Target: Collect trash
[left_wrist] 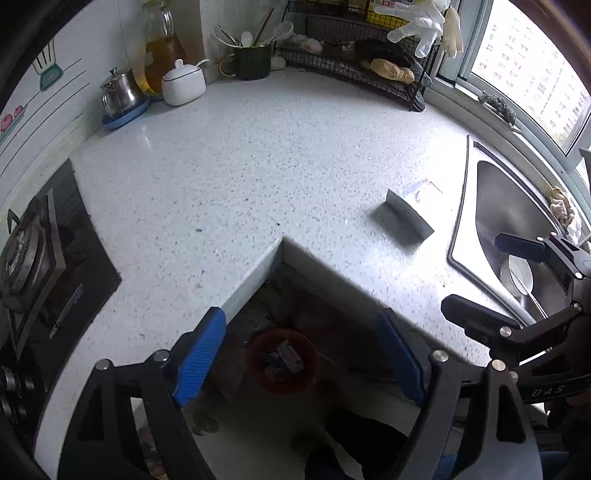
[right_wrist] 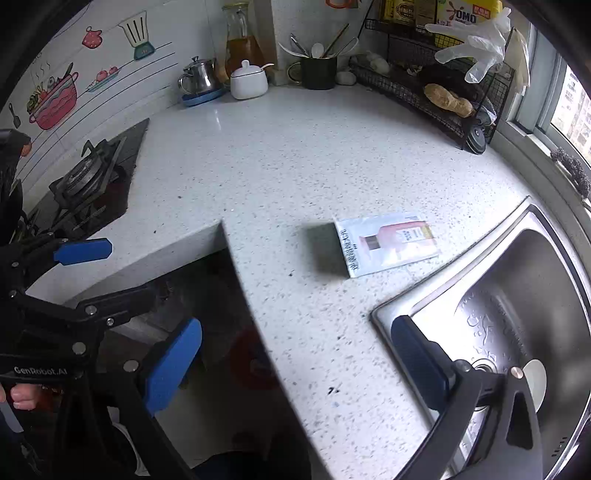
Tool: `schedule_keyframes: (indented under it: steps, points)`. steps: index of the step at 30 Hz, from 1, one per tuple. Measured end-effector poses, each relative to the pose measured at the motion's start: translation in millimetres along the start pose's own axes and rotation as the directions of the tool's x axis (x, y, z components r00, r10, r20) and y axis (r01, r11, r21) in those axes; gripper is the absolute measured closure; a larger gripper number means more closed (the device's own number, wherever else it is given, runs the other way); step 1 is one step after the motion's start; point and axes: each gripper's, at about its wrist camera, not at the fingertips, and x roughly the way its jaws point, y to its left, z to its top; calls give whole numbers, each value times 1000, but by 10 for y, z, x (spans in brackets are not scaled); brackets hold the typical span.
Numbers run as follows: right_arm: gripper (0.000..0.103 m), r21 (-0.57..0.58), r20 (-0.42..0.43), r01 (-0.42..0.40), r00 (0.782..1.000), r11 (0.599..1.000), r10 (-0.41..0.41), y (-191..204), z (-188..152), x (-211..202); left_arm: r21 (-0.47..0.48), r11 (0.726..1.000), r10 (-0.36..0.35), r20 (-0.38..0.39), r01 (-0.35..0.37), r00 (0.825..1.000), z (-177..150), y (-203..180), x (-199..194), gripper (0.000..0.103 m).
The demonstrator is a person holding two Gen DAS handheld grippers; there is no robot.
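- Left wrist view: my left gripper (left_wrist: 299, 354) hangs released, nothing between its blue pads, above the red bin (left_wrist: 282, 360) on the floor, which already holds scraps. The packet (left_wrist: 408, 218) lies flat on the counter (left_wrist: 258, 166) up and to the right of this gripper, near the sink (left_wrist: 517, 229). My right gripper (left_wrist: 476, 273) sits closer to it. Its body reads "DAS".
- Right wrist view: my right gripper (right_wrist: 295, 354) is spread wide and empty. The packet (right_wrist: 388, 243) lies ahead, just beyond the sink's corner, long axis running left to right. Its print shows a pink bottle; the writing is unreadable. A shelf box reads "OMO" (right_wrist: 467, 16); the left gripper's body reads "GenRobot.AI".
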Motion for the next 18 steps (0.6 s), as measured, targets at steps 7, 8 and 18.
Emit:
schedule_keyframes:
  steps: [7, 8, 18]
  points:
    - [1, 1, -23, -5, 1000, 1000, 5, -324, 267, 211, -7, 1000, 16, -25, -16, 1000, 301, -111, 284, 19]
    - [1, -3, -30, -5, 1000, 1000, 5, -354, 287, 227, -9, 1000, 20, -30, -20, 999, 335, -110, 323, 19]
    - [37, -85, -96, -78, 993, 993, 70, -292, 577, 606, -58, 997, 56, -72, -60, 996, 493, 35, 454, 12]
